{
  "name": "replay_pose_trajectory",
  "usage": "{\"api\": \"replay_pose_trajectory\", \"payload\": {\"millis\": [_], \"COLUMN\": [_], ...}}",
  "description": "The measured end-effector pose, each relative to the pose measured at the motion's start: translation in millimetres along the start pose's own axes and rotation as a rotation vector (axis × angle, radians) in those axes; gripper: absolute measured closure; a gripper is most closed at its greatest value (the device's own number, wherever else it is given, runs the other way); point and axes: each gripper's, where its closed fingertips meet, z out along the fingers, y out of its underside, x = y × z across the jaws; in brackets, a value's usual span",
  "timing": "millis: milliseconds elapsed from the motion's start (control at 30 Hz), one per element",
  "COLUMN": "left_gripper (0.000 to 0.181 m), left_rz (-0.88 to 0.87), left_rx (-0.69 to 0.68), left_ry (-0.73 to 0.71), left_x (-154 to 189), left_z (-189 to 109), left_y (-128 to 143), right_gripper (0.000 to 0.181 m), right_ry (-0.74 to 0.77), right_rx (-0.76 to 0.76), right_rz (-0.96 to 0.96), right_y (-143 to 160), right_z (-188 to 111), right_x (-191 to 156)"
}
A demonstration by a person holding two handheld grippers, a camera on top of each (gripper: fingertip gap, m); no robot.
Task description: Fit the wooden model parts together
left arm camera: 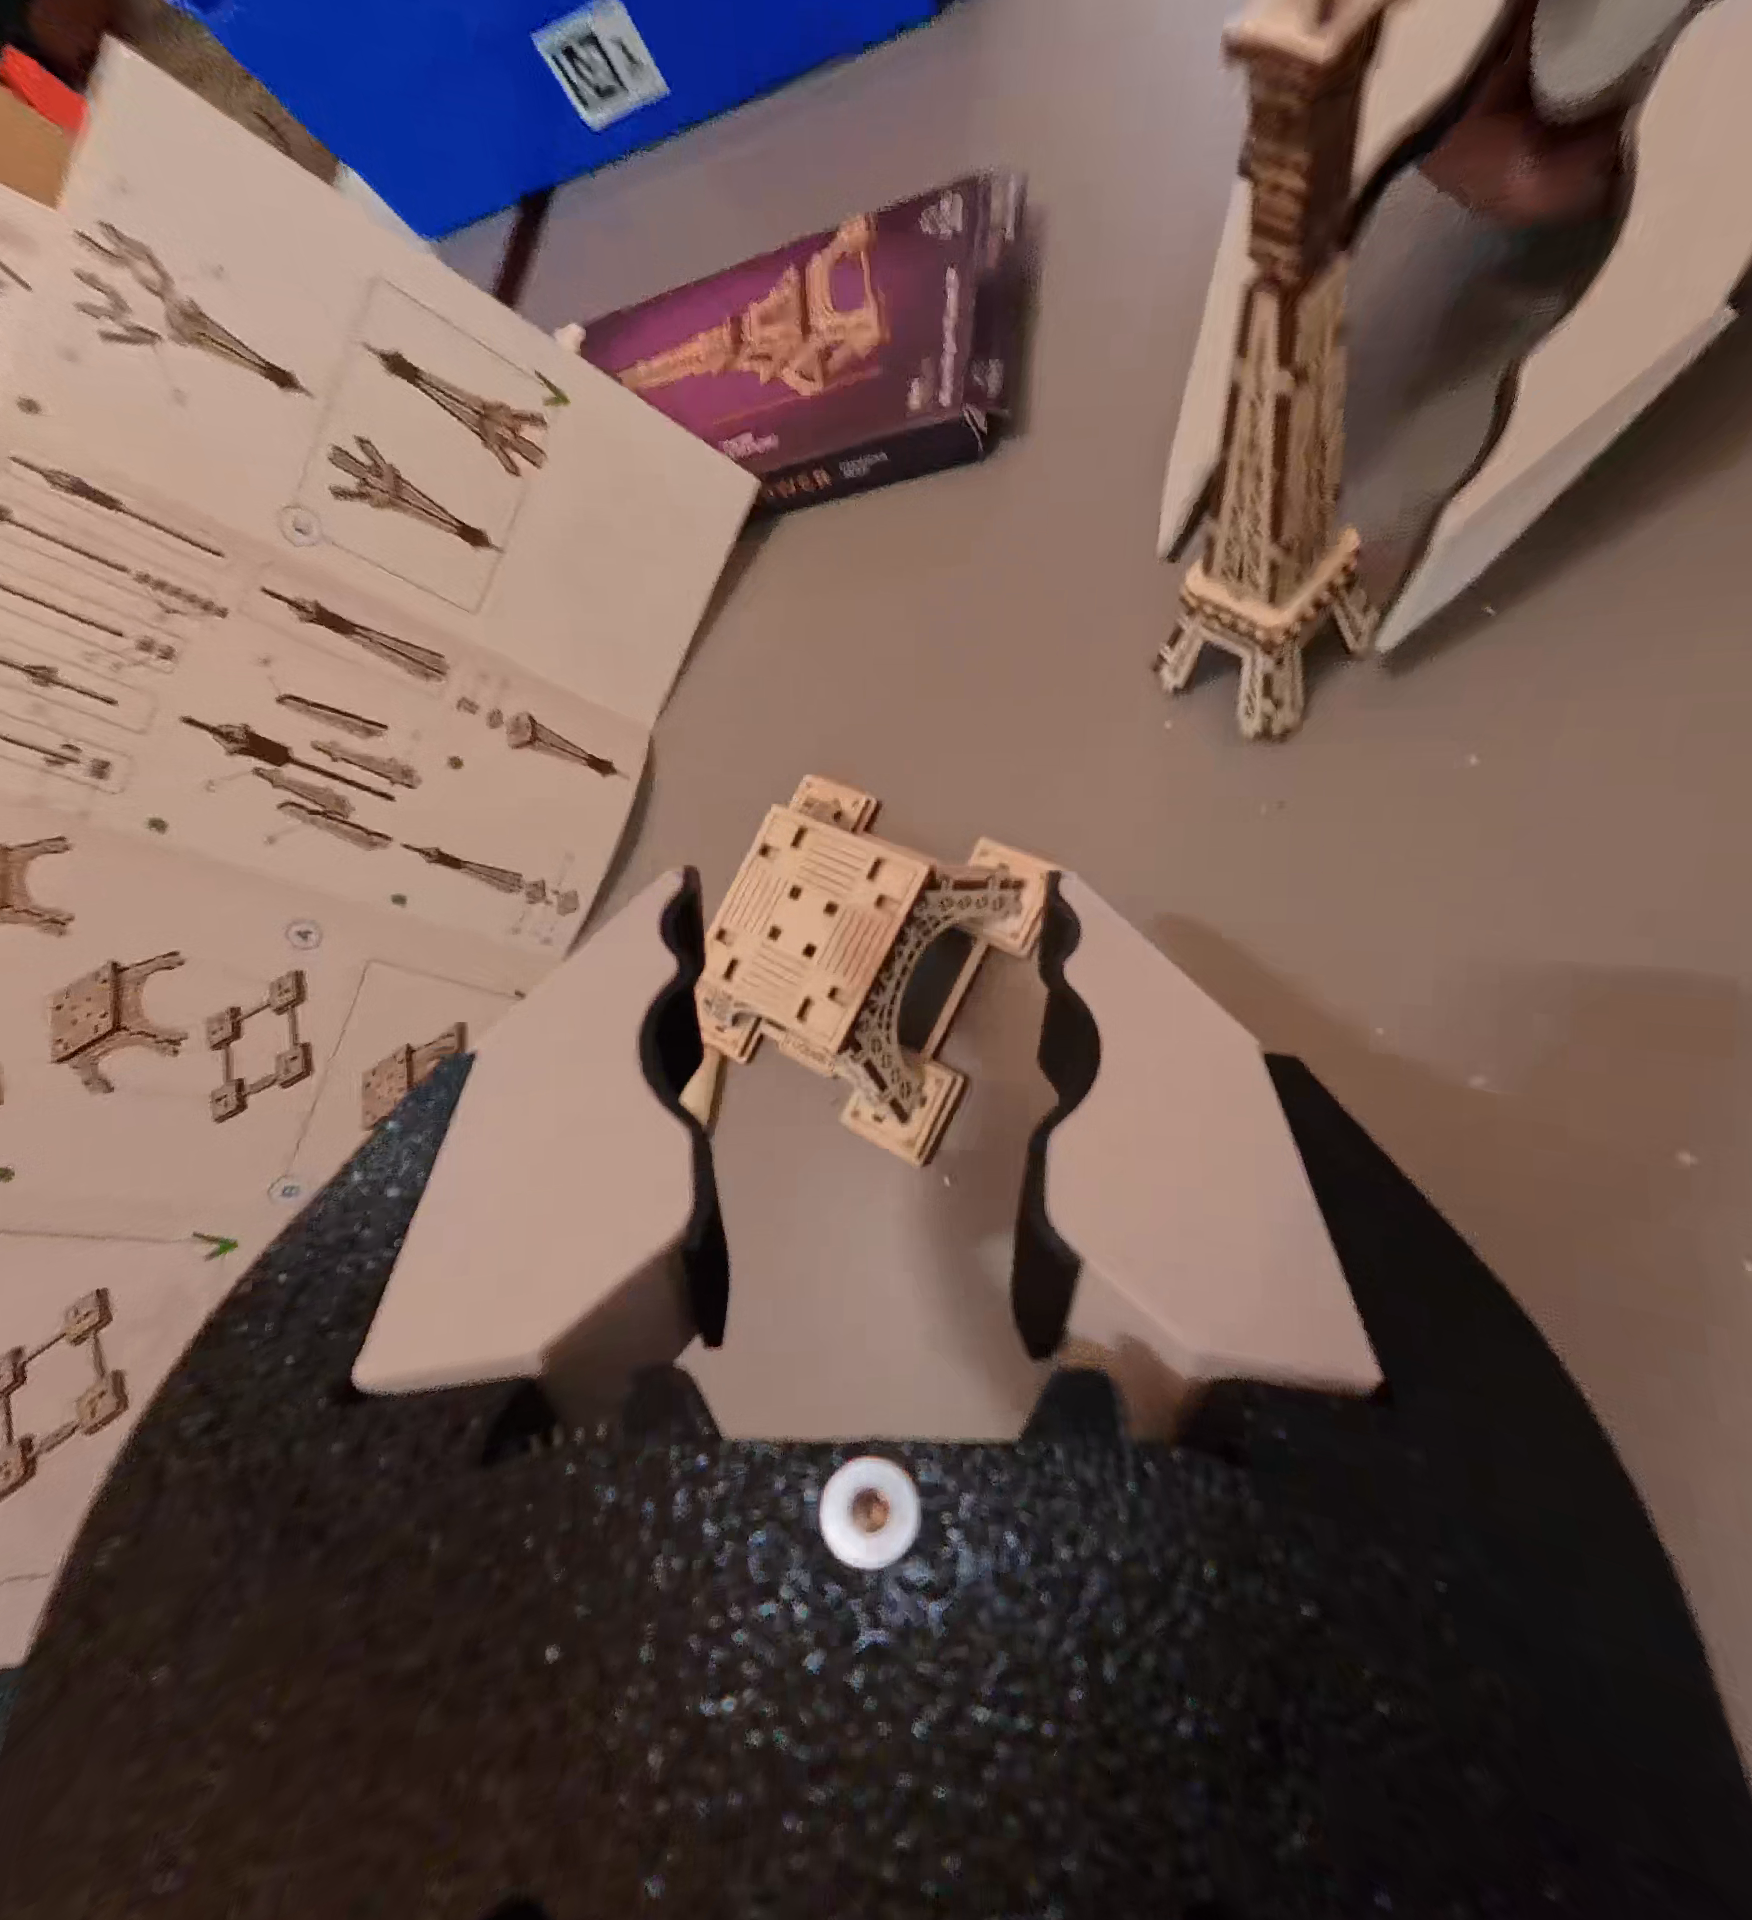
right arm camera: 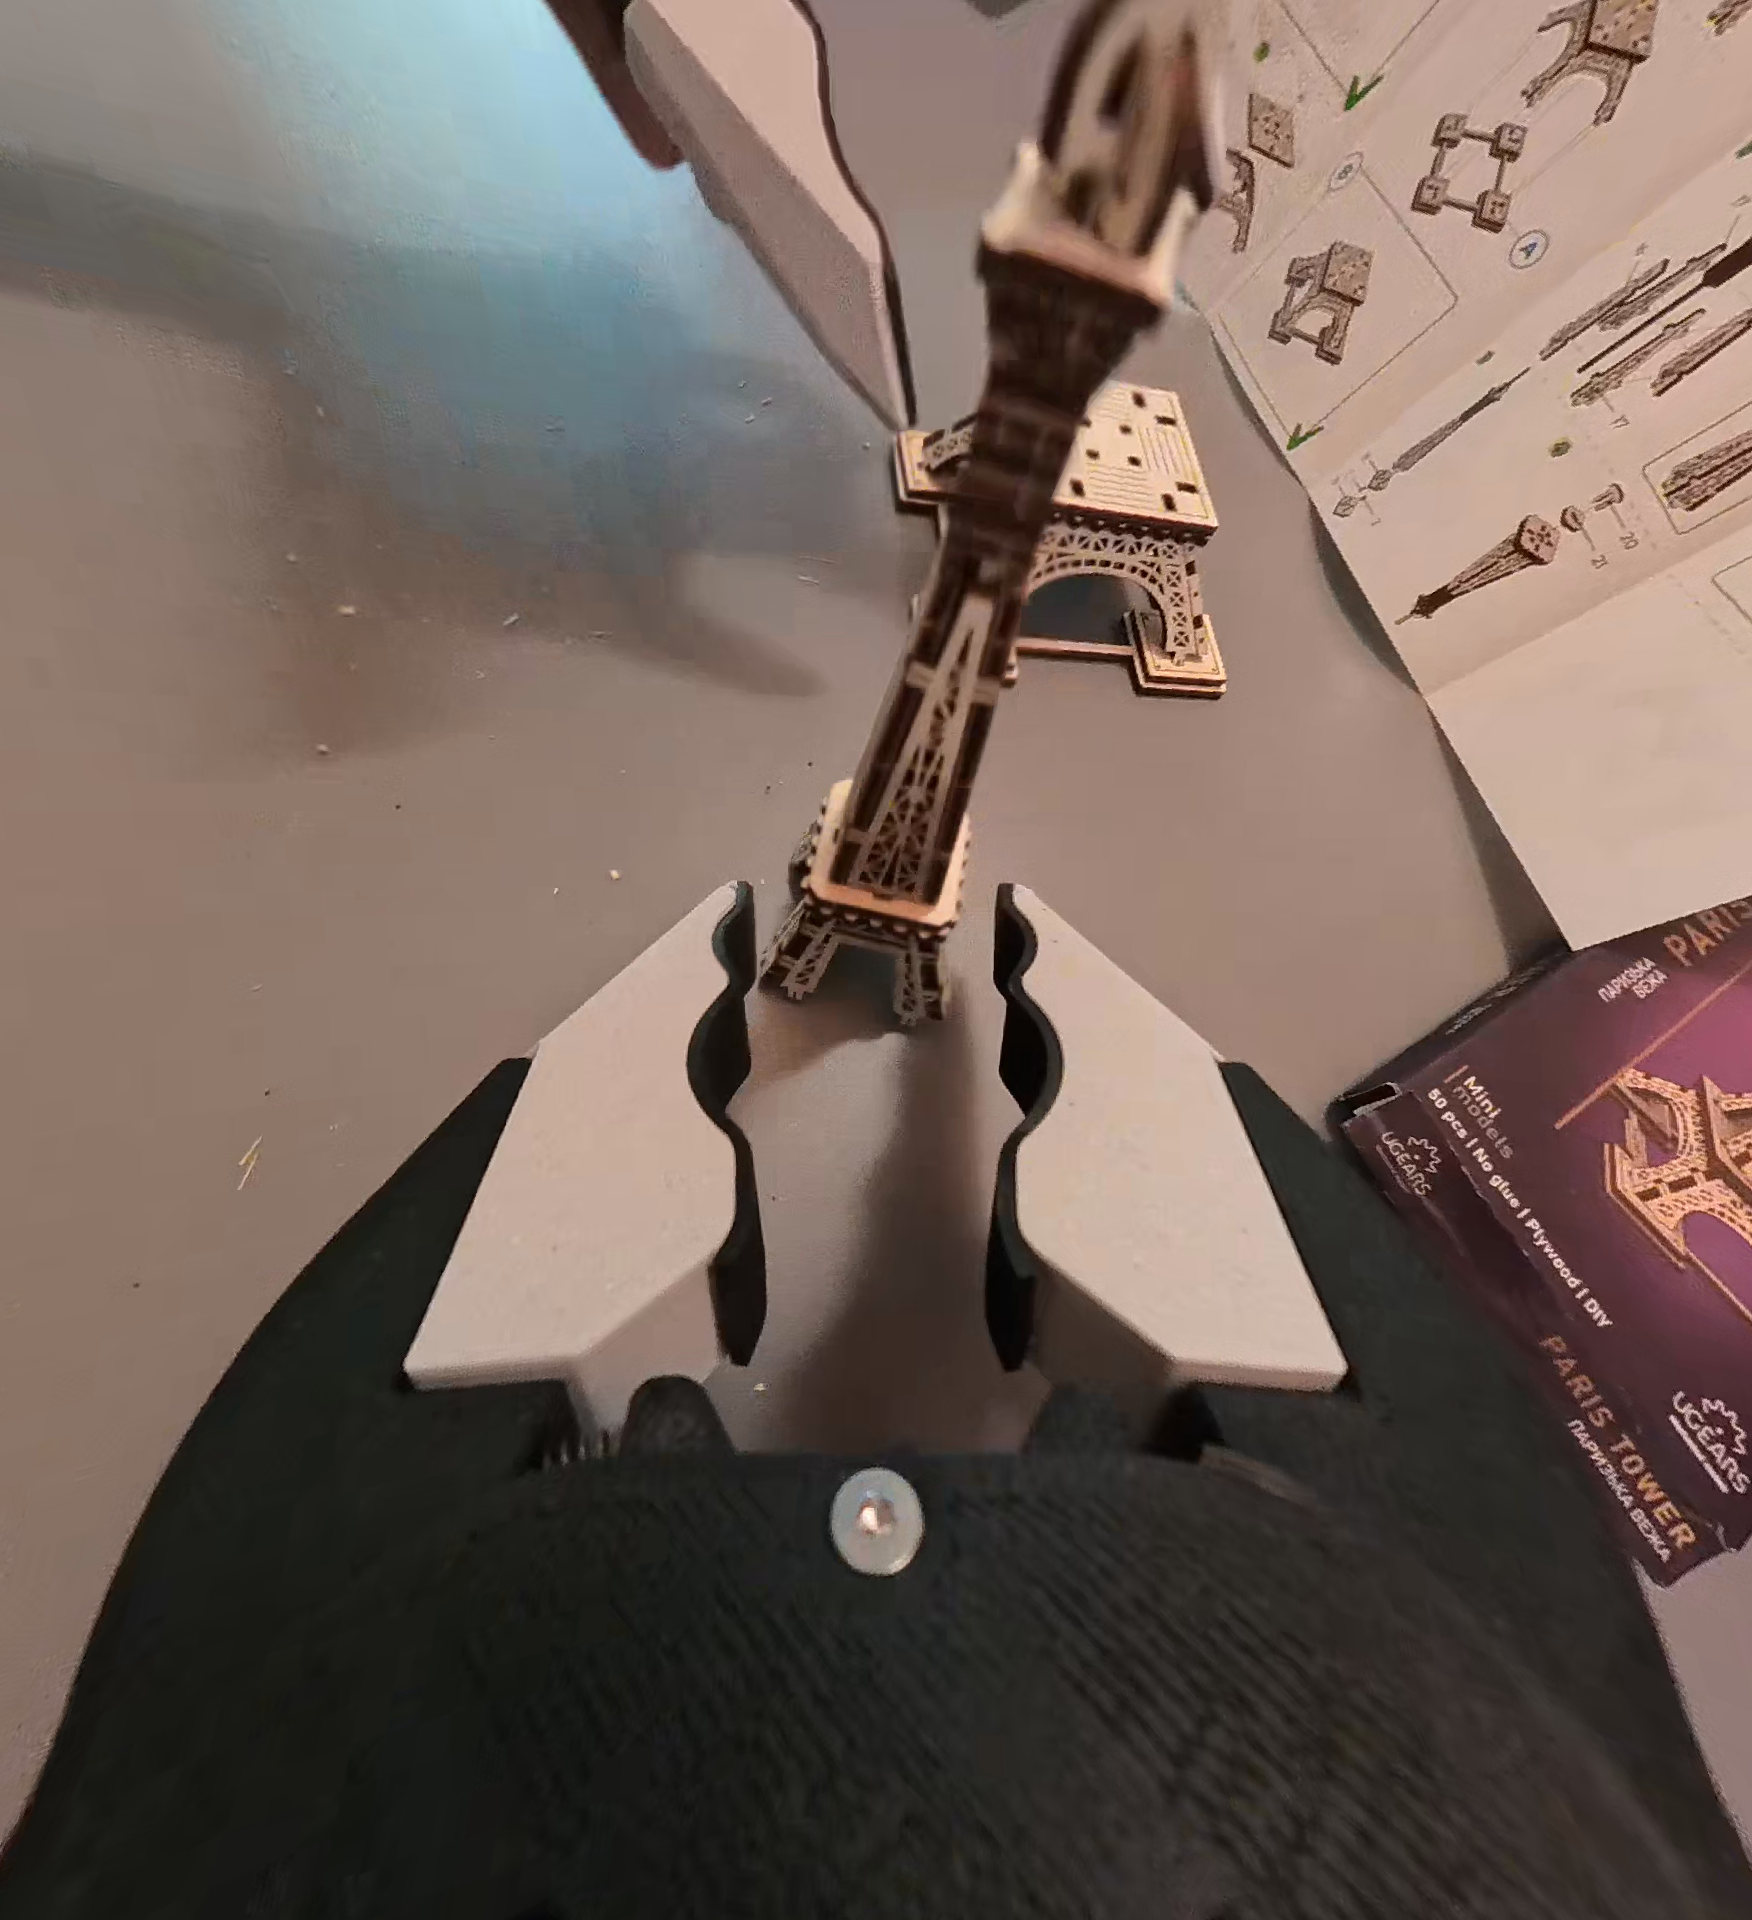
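Observation:
The wooden tower base (left arm camera: 830, 935), a flat square deck on arched legs, sits on the grey table between the fingertips of my left gripper (left arm camera: 867, 894), which is open around it. I cannot tell whether the fingers touch it. The base also shows in the right wrist view (right arm camera: 1132, 488), with one left finger (right arm camera: 799, 229) by its corner. The tall wooden tower section (right arm camera: 913, 790) stands on its small legs just past my open right gripper (right arm camera: 872, 914). In the left wrist view this section (left arm camera: 1277, 416) stands between the right fingers (left arm camera: 1578, 416).
An unfolded instruction sheet (left arm camera: 228, 623) lies left of the base; it is at the right in the right wrist view (right arm camera: 1578, 312). A purple kit box (left arm camera: 830, 332) (right arm camera: 1630, 1195) lies on the table. A blue bin (left arm camera: 498, 94) stands at the back. Small wood crumbs dot the table.

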Motion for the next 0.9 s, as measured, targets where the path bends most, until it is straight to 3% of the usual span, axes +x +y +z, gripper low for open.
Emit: {"api": "replay_pose_trajectory", "payload": {"millis": [133, 267, 433, 600, 733, 900], "left_gripper": [0.126, 0.126, 0.134, 0.144, 0.160, 0.164], "left_rz": [-0.033, -0.052, -0.032, -0.001, 0.039, 0.048], "left_rx": [0.149, 0.149, 0.130, 0.063, 0.078, 0.031], "left_ry": [0.206, 0.266, 0.344, 0.337, 0.382, 0.427], "left_x": [30, 48, 70, 71, 77, 79], "left_z": [-2, 12, 26, 43, 46, 44], "left_y": [-37, -51, -57, -52, -56, -55], "right_gripper": [0.149, 0.152, 0.151, 0.151, 0.151, 0.152], "right_ry": [0.022, 0.020, 0.015, 0.002, -0.005, -0.018], "right_rx": [0.015, 0.005, 0.005, 0.009, 0.009, 0.011], "right_rz": [-0.002, -0.022, -0.032, -0.054, -0.053, -0.052], "right_y": [-2, 0, -1, -1, -1, -2], "right_z": [-1, 1, 2, 2, 2, 2], "right_x": [6, 6, 6, 3, 2, 1]}}
